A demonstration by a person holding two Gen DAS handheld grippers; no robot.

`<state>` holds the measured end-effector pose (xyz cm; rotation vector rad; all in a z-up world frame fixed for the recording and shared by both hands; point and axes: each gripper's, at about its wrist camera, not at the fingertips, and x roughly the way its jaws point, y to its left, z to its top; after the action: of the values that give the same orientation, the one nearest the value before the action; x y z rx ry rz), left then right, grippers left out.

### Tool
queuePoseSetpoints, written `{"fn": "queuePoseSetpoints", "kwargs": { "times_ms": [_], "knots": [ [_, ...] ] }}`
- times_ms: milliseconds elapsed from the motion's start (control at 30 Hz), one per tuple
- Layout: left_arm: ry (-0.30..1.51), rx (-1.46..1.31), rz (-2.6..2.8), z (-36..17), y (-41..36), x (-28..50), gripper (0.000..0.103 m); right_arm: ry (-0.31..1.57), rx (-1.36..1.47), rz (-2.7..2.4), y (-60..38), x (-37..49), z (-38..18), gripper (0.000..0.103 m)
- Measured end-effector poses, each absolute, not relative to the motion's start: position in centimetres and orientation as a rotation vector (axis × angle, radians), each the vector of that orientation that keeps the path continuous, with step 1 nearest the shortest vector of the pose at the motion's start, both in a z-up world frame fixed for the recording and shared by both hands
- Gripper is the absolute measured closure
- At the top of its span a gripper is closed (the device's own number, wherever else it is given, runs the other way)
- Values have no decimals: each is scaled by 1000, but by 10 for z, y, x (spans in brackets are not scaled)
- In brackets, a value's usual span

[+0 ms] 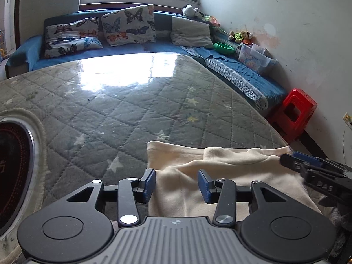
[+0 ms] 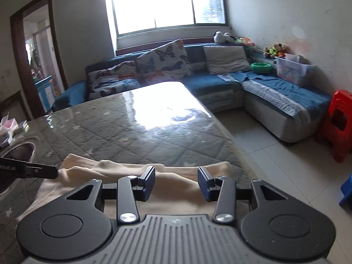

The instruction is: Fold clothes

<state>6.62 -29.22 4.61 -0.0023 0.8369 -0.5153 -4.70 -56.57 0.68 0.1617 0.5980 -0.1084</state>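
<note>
Cream garment (image 1: pixel 220 176) both views; doorway (image 2: pixel 35 55) right wrist only.

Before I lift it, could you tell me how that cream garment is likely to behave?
The cream garment is probably floppy: it lies in soft folds and ridges on the quilted table cover. It looks thin, so likely light. Pushed, it would probably bunch up rather than slide whole.

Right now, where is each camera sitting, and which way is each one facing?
Left wrist: rides the left tool, open over the cream fabric garment on the grey quilted table cover, facing the blue corner sofa; the right tool enters at right.
Right wrist: rides the right tool, open above the same garment, facing the sofa and window; the left tool enters at left.
Shared: garment, table cover, sofa, window.
</note>
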Motion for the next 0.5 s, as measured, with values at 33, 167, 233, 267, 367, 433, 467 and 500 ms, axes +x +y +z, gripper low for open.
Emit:
{"fn": "queuePoseSetpoints", "kwargs": {
  "times_ms": [33,167,233,267,367,433,467,500],
  "knots": [
    [831,9,-526,45,-296,67,59,603,158,-100,-562,-42,5,60],
    [814,54,-566,40,-310,71,59,627,146,-76,-551,-27,-4,60],
    [816,79,-578,35,-318,74,61,644,131,-79,-546,-22,-10,60],
    [817,94,-576,32,-321,77,61,651,118,-88,-543,-20,-13,60],
    [828,119,-569,23,-329,83,63,659,95,-101,-538,-16,-19,57],
    [819,128,-566,22,-331,83,62,660,87,-105,-537,-14,-20,57],
    [817,124,-567,23,-331,83,62,661,82,-105,-536,-14,-20,56],
    [812,117,-570,24,-329,81,62,658,84,-104,-536,-15,-19,56]
  ]
}}
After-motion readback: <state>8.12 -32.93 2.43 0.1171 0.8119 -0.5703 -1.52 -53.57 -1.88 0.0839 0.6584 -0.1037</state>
